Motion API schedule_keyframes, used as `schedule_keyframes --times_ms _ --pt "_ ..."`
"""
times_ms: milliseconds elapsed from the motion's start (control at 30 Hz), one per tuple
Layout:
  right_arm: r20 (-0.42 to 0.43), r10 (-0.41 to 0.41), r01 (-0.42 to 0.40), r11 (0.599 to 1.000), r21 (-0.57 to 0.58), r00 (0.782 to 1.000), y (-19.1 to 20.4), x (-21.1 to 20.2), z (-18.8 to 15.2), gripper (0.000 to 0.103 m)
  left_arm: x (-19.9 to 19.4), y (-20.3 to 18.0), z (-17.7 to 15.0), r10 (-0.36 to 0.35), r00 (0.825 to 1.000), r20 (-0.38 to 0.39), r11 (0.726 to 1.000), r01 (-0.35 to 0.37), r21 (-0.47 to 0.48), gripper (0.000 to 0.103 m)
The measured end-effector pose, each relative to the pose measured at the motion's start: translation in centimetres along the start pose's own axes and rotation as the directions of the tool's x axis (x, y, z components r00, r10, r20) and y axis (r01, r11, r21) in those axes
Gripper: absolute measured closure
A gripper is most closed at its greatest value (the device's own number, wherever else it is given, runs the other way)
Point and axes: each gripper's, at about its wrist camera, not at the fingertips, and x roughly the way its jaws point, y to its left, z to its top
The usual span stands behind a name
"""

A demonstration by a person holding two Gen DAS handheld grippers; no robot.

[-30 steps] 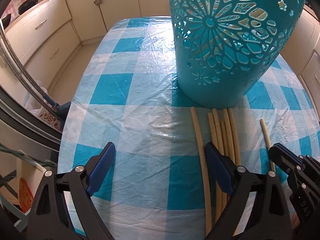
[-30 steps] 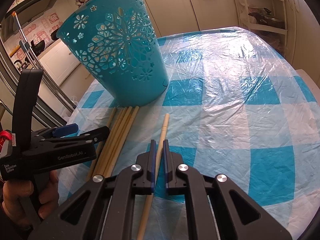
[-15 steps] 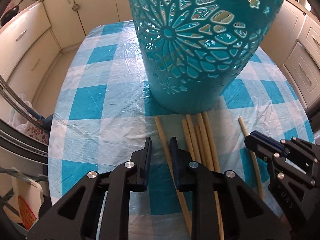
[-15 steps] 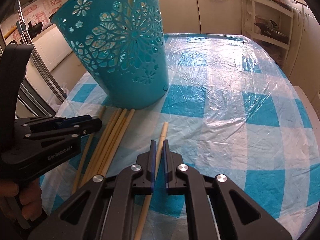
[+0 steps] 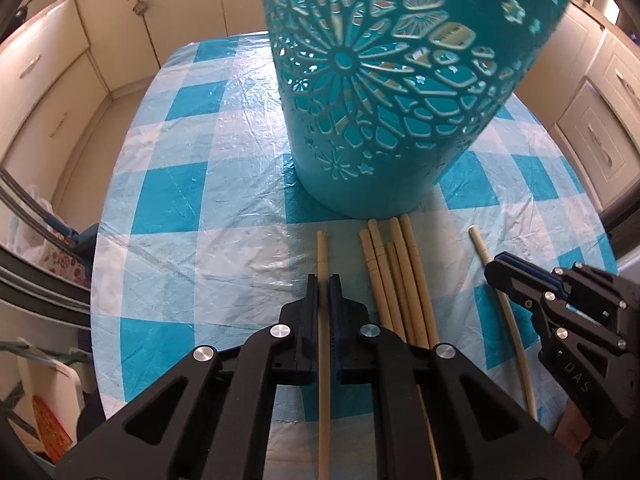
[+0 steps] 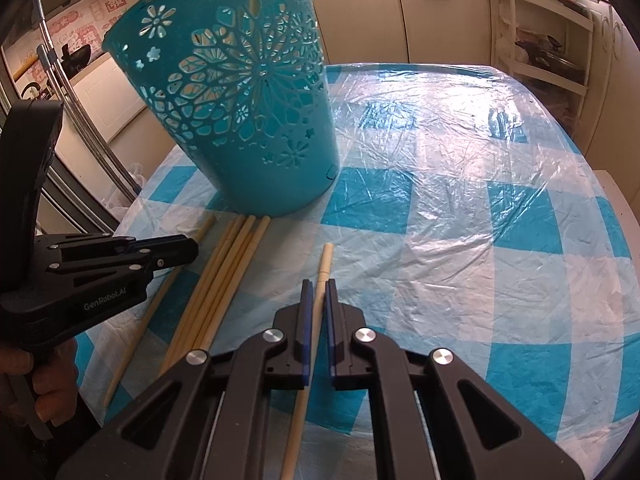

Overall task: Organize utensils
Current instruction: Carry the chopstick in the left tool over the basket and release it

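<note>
Left gripper (image 5: 323,280) angled down, clamping chopstick (image 5: 322,254); right gripper (image 6: 319,285) likewise w/ another.

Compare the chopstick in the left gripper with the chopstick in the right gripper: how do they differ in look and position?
The left gripper holds its chopstick, the darker tan one, lying left of the loose bundle. The right gripper holds its chopstick, the paler cream one, lying right of that bundle. Both are pinched between shut jaws, pointing toward the teal basket.
</note>
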Motion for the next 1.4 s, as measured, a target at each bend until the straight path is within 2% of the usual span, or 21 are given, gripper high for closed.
schedule_keyframes --times_ms 100,300,433,700,1000,1400 --pt "0.024 -0.002 0.003 1.000 -0.017 1.000 0.2 0.0 -0.3 0.097 -0.3 0.1 -0.3 -0.012 1.000 0.002 1.000 0.012 0.002 0.098" --pt "0.027 0.037 -0.038 0.999 0.027 0.999 -0.5 -0.1 -0.3 0.097 -2.9 0.0 -1.7 -0.022 0.999 0.043 1.000 0.022 0.002 0.098" --pt "0.029 0.062 -0.064 0.997 0.050 0.998 -1.1 -0.2 -0.3 0.097 -5.2 0.1 -2.5 -0.023 0.996 0.086 1.000 0.023 0.002 0.097" --pt "0.033 0.055 -0.056 0.998 0.042 0.998 -1.2 -0.4 -0.4 0.097 -8.7 0.5 -2.9 -0.041 0.984 0.172 0.999 0.040 0.007 0.097" --pt "0.033 0.056 -0.057 0.997 0.042 0.998 -1.3 -0.4 -0.4 0.097 -13.3 1.1 -2.6 -0.091 0.959 0.267 0.996 0.091 0.011 0.098" --pt "0.034 0.069 -0.071 0.996 0.056 0.997 -1.4 -0.5 -0.4 0.097 -20.2 2.2 -1.5 -0.165 0.902 0.399 0.984 0.178 0.006 0.098"
